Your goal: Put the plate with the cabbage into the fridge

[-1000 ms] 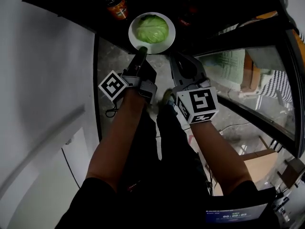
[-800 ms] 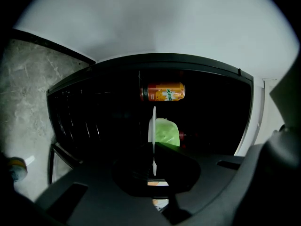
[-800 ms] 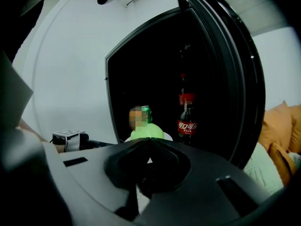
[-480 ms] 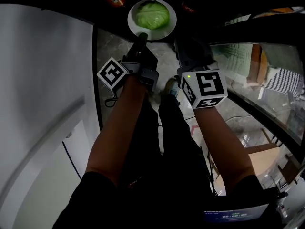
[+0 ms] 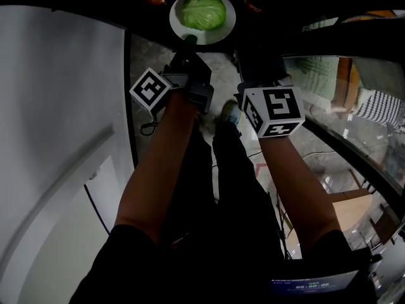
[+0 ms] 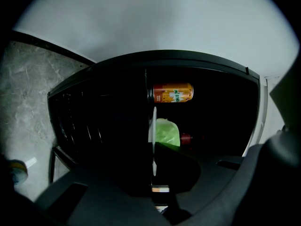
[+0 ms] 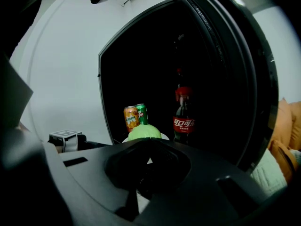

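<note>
Carrier: dark open fridge compartment (image 7: pixel 155 65), its floor barely readable. Standing in it: orange soda can (image 7: pixel 131 118), green can (image 7: pixel 141 112) just beside it, red-labelled dark cola bottle (image 7: pixel 183 119) to their right. White round plate (image 5: pixel 223 31) near the cans; resting or lifted, cannot tell.

A round white plate (image 5: pixel 215 37) carries a pale green, rounded head of cabbage (image 5: pixel 204 11) at its centre. The plate is level, just inside the front edge of the open black fridge (image 7: pixel 141 69), whose inside is dark. Its near rim is clamped between the jaws of the left gripper (image 5: pixel 188 41). Whether the plate rests on a shelf cannot be told.
</note>
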A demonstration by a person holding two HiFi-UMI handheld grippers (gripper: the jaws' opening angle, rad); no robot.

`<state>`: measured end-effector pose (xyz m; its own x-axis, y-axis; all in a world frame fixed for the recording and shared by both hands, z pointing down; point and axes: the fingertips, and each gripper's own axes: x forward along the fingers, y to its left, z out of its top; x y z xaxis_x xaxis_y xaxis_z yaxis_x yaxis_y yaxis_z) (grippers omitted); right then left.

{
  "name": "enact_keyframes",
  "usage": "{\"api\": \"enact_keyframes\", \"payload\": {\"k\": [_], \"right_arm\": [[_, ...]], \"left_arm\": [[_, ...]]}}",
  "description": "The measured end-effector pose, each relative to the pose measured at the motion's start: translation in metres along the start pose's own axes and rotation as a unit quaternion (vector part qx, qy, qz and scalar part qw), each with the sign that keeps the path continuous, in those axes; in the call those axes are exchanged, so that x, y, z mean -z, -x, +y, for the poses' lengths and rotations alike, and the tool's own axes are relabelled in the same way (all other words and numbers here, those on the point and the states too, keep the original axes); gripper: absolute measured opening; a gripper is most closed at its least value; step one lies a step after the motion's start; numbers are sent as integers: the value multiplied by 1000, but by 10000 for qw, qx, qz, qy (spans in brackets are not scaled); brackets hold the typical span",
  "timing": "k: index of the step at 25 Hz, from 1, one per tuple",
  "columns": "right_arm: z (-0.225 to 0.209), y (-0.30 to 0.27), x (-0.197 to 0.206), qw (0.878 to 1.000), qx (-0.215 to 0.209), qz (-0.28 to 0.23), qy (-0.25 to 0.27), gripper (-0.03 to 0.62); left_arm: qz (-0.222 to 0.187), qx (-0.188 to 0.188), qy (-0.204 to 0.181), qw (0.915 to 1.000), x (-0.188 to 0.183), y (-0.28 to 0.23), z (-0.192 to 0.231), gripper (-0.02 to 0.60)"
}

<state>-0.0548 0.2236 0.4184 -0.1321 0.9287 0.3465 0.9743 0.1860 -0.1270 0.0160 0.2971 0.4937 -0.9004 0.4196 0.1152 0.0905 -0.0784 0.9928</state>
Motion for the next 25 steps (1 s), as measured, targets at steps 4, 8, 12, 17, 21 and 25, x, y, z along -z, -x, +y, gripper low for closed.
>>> {"api": "enact_keyframes", "payload": {"k": [4, 8, 12, 17, 21, 25], "right_arm": [[-3, -2, 0, 10000, 25, -11, -40, 6], [-4, -4, -1, 9999, 69, -27, -118, 6], [-2, -3, 1, 9999, 10, 1, -119, 6], [-2, -11, 1, 9999, 7, -20, -157, 6], [-8, -19, -8, 9998, 3, 5, -202, 6], [-10, -21, -11, 9997, 15, -9, -226, 6]], "left_arm": [[-23, -39, -24, 10000, -1, -2, -1, 15], [4, -261, -155, 9995, -4, -2, 5, 15], [-37, -403, -45, 9992, -4, -3, 7, 15], [-14, -615, -3, 9981, -7, -11, 11, 16], [-12, -823, 26, 9966, -11, -22, 6, 17], [-56, -999, 93, 9949, -11, -23, 6, 17]]}}
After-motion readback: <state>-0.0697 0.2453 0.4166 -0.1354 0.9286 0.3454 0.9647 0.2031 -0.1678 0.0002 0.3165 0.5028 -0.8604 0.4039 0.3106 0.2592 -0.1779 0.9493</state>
